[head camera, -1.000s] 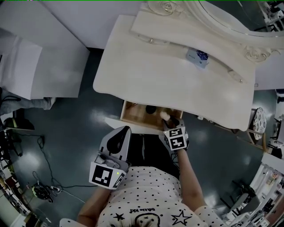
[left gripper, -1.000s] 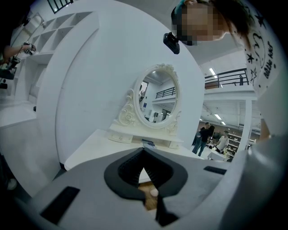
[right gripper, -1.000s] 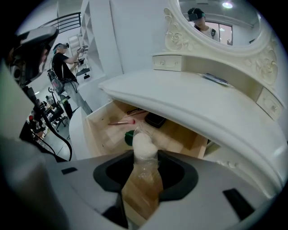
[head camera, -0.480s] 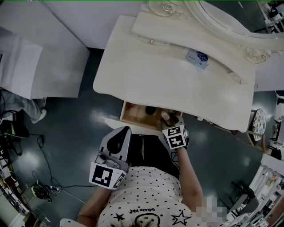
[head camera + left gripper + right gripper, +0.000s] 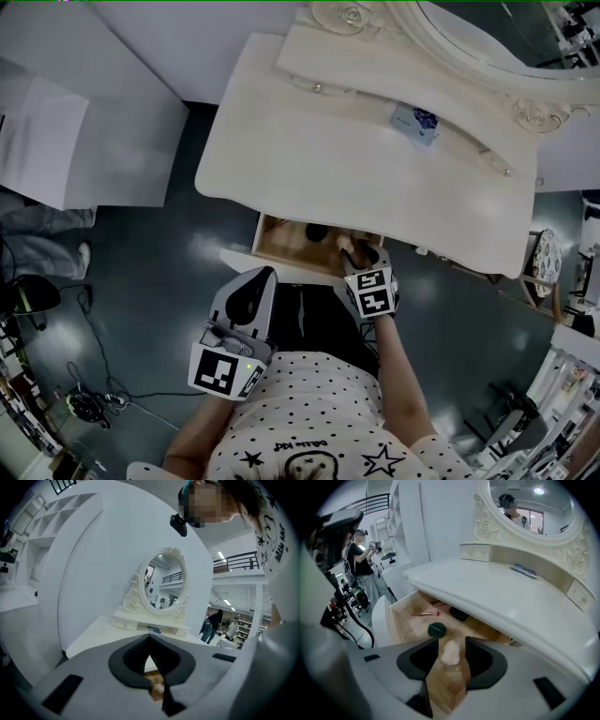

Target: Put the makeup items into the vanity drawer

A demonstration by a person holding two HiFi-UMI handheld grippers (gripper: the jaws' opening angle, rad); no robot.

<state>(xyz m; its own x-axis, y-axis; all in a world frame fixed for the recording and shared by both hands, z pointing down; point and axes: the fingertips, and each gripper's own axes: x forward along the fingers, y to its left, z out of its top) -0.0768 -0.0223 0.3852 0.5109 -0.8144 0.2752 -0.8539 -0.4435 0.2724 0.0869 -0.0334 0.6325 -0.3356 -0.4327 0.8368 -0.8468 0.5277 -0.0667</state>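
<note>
The vanity's wooden drawer (image 5: 281,246) (image 5: 407,620) stands pulled out under the cream tabletop (image 5: 356,169). My right gripper (image 5: 360,255) (image 5: 452,642) points down into it, open. Its jaws have just been opening, and a pale makeup sponge in a clear case (image 5: 451,652) (image 5: 349,246) lies on the drawer floor between them, untouched by the pads. Further in lie a green round compact (image 5: 436,629), a pink brush (image 5: 424,614) and a black compact (image 5: 459,614). My left gripper (image 5: 270,273) (image 5: 150,637) hangs shut and empty before the drawer front.
A small blue-and-white packet (image 5: 417,122) (image 5: 525,570) lies on the tabletop below the oval mirror (image 5: 164,585) (image 5: 529,503). The person's lap fills the space under the grippers. A white block (image 5: 84,141) stands left, cables (image 5: 89,398) lie on the dark floor.
Both grippers have hardly moved, and the sponge lies in the same spot. At the left edge a bystander's legs have shifted along the floor.
</note>
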